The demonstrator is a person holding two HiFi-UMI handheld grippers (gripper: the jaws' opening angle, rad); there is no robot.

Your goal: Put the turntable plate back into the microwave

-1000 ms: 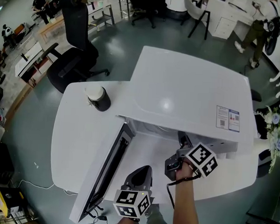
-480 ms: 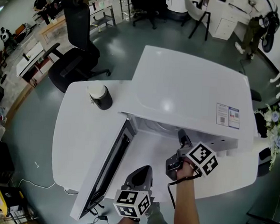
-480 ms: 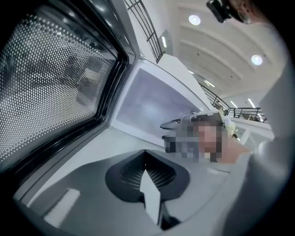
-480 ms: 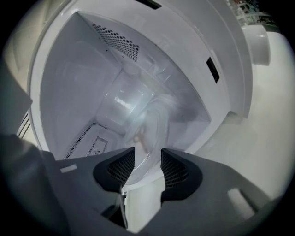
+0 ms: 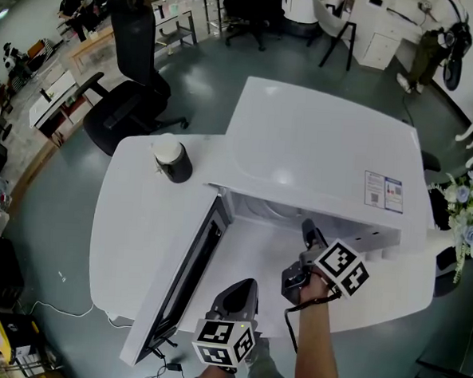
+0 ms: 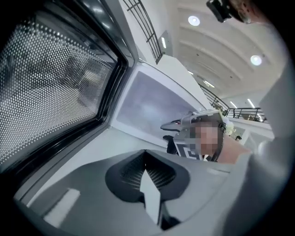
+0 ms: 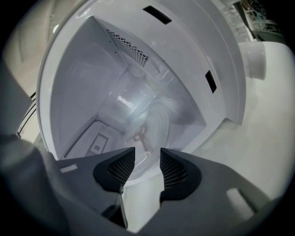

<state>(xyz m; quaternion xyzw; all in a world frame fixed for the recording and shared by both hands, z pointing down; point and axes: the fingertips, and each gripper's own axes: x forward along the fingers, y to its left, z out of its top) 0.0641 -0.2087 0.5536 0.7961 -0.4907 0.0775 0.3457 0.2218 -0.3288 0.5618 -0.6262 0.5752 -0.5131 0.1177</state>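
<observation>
Right gripper view, right gripper [image 7: 147, 162] parted, facing turntable plate [image 7: 152, 123] in microwave [image 7: 87, 78], left gripper [image 6: 146, 162] closed, empty

Grey-green glossy floor [image 5: 227, 80] lay all round the white rounded bench [image 5: 126, 233]. Black office chair [image 5: 132, 74] stood off the bench's far-left corner. Cluttered desks [image 5: 50, 93] ran along the left side, and a white desk [image 5: 382, 33] stood far right. Flowers [image 5: 468, 214] sat past the bench's right edge. Round ceiling lights [image 6: 194, 20] were on.
</observation>
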